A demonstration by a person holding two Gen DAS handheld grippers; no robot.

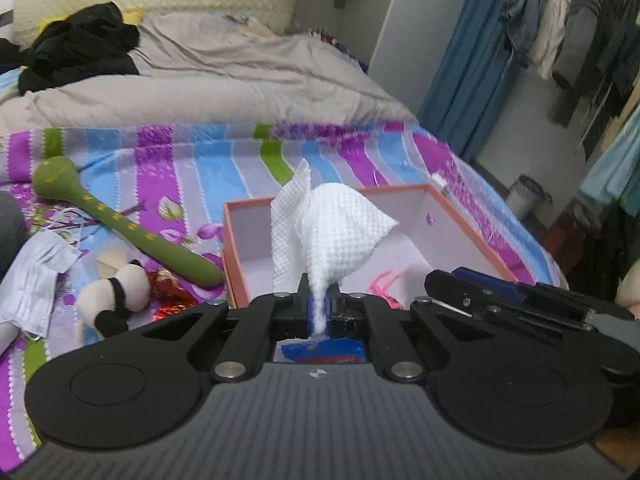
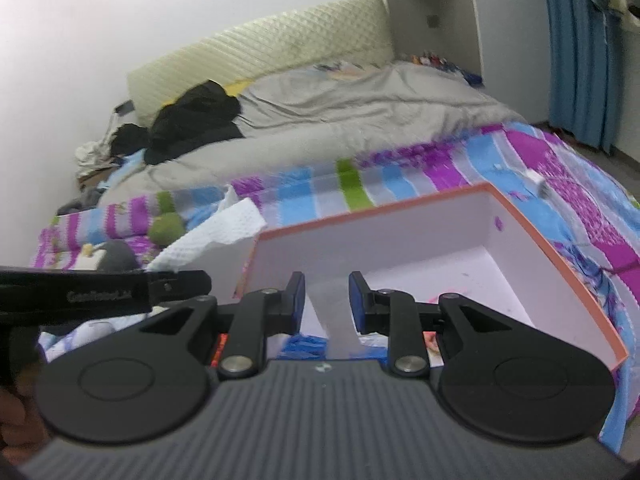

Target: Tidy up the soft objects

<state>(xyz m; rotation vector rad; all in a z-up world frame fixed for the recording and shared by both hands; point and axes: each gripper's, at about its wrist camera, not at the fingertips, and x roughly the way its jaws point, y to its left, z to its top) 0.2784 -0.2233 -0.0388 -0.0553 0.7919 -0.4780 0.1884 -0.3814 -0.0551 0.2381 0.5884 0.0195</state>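
My left gripper is shut on the lower end of a white waffle-textured cloth, which sticks up in front of an orange-rimmed box with a white inside. The box sits on the striped bedsheet and nothing shows inside it. My right gripper grips the box's near wall, a pale strip that fills the gap between its blue pads. From the left wrist view the right gripper sits at the box's near right edge. The held cloth shows left of the box.
On the sheet left of the box lie a long green plush snake, a panda plush, a pale blue face mask and a grey plush. A grey duvet and black clothes lie behind. Hanging clothes are at right.
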